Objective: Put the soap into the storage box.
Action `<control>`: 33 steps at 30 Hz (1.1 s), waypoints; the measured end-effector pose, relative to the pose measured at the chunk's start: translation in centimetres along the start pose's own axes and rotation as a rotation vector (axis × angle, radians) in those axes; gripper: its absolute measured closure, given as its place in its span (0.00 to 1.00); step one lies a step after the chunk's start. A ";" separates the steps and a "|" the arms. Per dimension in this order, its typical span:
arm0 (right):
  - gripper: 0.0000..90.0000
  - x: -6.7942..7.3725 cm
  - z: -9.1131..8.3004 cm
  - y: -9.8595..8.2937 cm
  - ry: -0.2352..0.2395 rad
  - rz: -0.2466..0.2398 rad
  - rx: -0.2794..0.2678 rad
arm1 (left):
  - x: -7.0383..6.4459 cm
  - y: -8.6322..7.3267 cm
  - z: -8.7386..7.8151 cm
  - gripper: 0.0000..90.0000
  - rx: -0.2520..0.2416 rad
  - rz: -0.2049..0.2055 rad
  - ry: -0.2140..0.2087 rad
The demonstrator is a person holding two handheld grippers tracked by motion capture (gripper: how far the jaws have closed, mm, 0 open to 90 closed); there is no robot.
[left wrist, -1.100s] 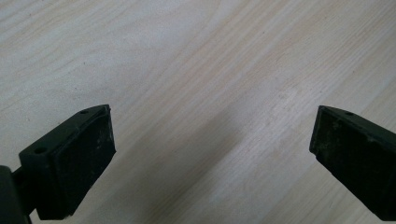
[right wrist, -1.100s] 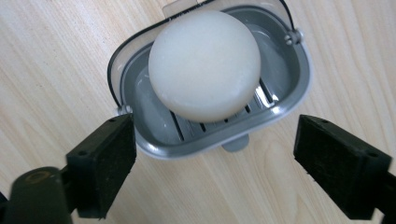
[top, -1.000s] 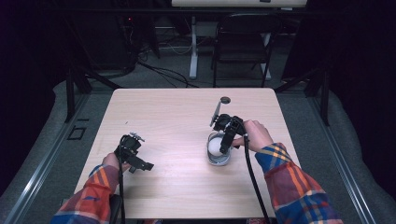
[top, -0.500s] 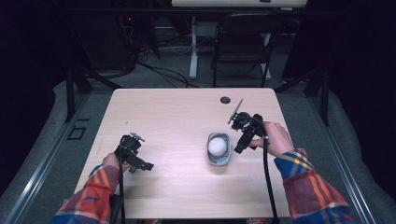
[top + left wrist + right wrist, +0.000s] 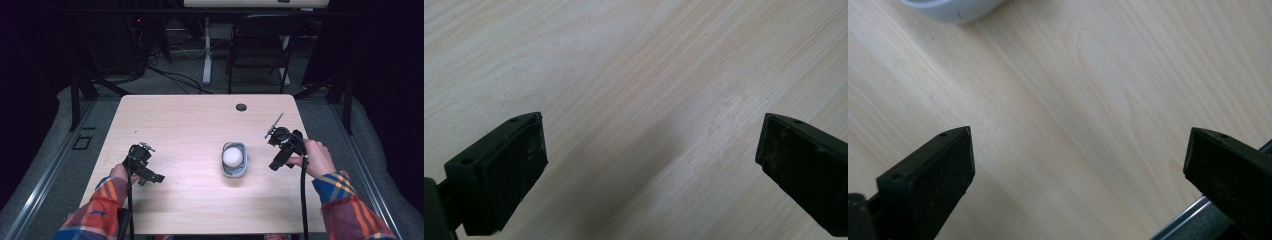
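Table (image 5: 190, 125) of pale wood carries a small grey bowl (image 5: 235, 167) just right of its middle, and a white ball (image 5: 232, 156) sits inside that bowl, bare on top with nothing touching it. The right gripper (image 5: 281, 157) hovers to the right of the bowl, near it but clearly apart — held in a hand whose plaid sleeve comes in from the lower right corner. Its jaws stand wide apart and grip nothing; in the right gripper view (image 5: 1080, 165) bare wood grain lies between them, the bowl's pale rim (image 5: 955, 9) shows at the top left, and the metal edge of the table cuts across the bottom right.

The left gripper (image 5: 145, 172) hangs low over the left part of the table, well apart from the bowl, with its cable trailing back along the plaid sleeve. In the left gripper view (image 5: 651, 160) its two black jaws are spread just as wide, empty, with plain tabletop between them.

A dark round grommet hole (image 5: 241, 107) sits near the far edge of the table — beyond it a black folding chair (image 5: 260, 45) stands on the grey floor.
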State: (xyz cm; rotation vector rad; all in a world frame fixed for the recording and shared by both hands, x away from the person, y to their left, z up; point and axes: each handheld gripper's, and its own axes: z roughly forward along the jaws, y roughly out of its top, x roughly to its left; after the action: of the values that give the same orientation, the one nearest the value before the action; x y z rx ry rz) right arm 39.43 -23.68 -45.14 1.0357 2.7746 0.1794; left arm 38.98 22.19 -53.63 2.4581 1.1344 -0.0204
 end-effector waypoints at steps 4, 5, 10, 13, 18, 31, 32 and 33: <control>0.00 -0.5 0.5 -1.7 -0.002 0.025 0.013 | 0.0 0.0 0.0 0.00 0.001 -0.001 -0.001; 0.00 -0.6 0.9 -2.5 0.007 0.043 0.012 | 0.0 0.0 0.0 0.00 0.001 0.000 -0.002; 0.00 -0.9 1.8 -4.4 0.016 0.078 0.026 | 0.0 0.0 0.1 0.00 0.004 0.001 -0.001; 0.00 -1.0 2.3 -5.0 0.022 0.087 0.035 | -0.1 0.0 0.1 0.00 0.006 0.002 0.000; 0.00 -1.1 3.6 -6.5 0.031 0.123 0.046 | 0.0 0.0 0.1 0.00 0.006 0.002 -0.001; 0.00 -0.8 5.8 -9.0 0.031 0.148 0.082 | 0.0 0.0 0.1 0.00 0.006 0.010 -0.007; 0.00 -0.7 6.0 -9.3 0.020 0.154 0.076 | 0.0 0.0 0.1 0.00 0.006 0.010 -0.007; 0.00 -0.7 6.0 -9.3 0.020 0.154 0.076 | 0.0 0.0 0.1 0.00 0.005 0.008 -0.009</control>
State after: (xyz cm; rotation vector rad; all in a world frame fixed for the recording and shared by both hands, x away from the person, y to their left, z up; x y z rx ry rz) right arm 35.29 -30.85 -52.57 1.2744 2.7381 0.1052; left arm 39.02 22.11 -53.71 2.4644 1.1224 -0.0323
